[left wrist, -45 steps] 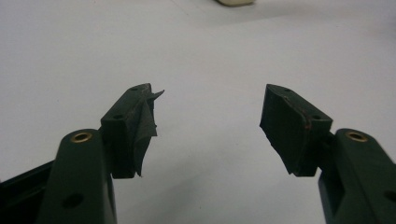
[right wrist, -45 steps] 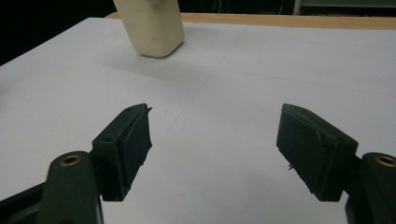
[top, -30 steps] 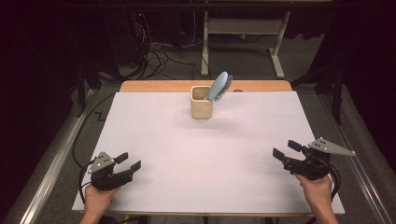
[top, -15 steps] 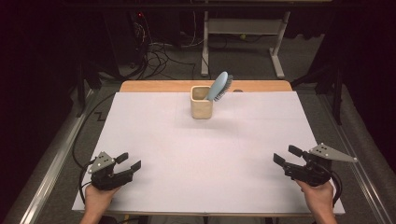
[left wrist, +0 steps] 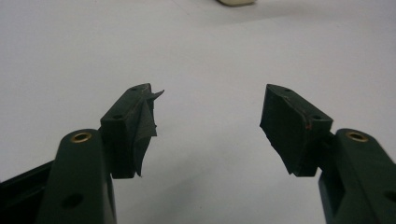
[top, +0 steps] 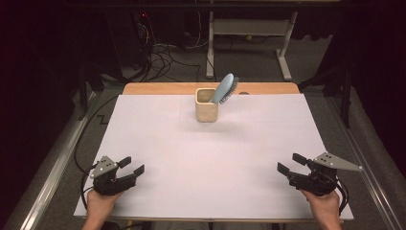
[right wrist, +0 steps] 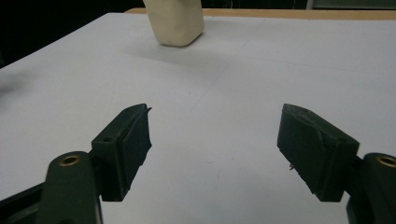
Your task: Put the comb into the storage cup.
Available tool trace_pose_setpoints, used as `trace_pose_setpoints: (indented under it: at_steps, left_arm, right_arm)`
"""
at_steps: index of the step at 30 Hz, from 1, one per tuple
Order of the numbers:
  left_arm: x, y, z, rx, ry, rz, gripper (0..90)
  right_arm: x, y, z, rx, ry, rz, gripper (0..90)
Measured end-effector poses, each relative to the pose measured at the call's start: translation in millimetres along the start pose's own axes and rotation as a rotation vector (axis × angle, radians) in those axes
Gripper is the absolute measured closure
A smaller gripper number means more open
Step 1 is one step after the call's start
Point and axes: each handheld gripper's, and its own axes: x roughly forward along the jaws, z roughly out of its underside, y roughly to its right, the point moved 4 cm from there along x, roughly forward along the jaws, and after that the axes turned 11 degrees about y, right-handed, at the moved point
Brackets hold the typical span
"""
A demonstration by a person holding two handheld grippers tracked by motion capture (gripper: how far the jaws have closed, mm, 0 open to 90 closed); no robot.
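A cream cup (top: 207,106) stands upright at the far middle of the table (top: 201,163), and a light blue hairbrush (top: 225,88) leans in it, handle down, head tilted out past the cup's right rim. Both grippers sit well apart from the cup, at the near corners. The left gripper (top: 135,166) rests low near the front left edge with its jaws spread wide and nothing between them; its own view shows bare white table ahead between the pads. The right gripper (top: 291,163) sits at the front right, jaws likewise wide and empty, pointed toward the cup (right wrist: 173,21), whose base shows at the top of its view.

The work in hand looks like a reach for the brush. The right gripper is the fairer choice, since the brush head leans to that side. It should travel toward the cup with its jaws kept wide, come in above the rim, and close across the brush neck just above the cup, not on the bristles. The bristle side seems to face right, though that is hard to tell at this distance. Lifting straight along the brush's lean should keep the light cup from tipping; the left gripper could steady the cup's wall if it drags.
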Motion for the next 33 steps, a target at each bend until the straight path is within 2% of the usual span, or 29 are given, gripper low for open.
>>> trace_pose_setpoints:
  at_steps: [11, 33]
  left_arm:
    - [-0.2, 0.0, 0.0, 0.001, 0.0, -0.001, 35.5]
    - [-0.5, 0.5, -0.1, 0.001, 0.003, -0.001, 35.5]
  right_arm:
    - [-1.2, -6.1, 10.1, -0.017, 0.0, -0.003, 26.6]
    - [-1.0, -8.9, 26.1, 0.001, -0.007, -0.01, 27.9]
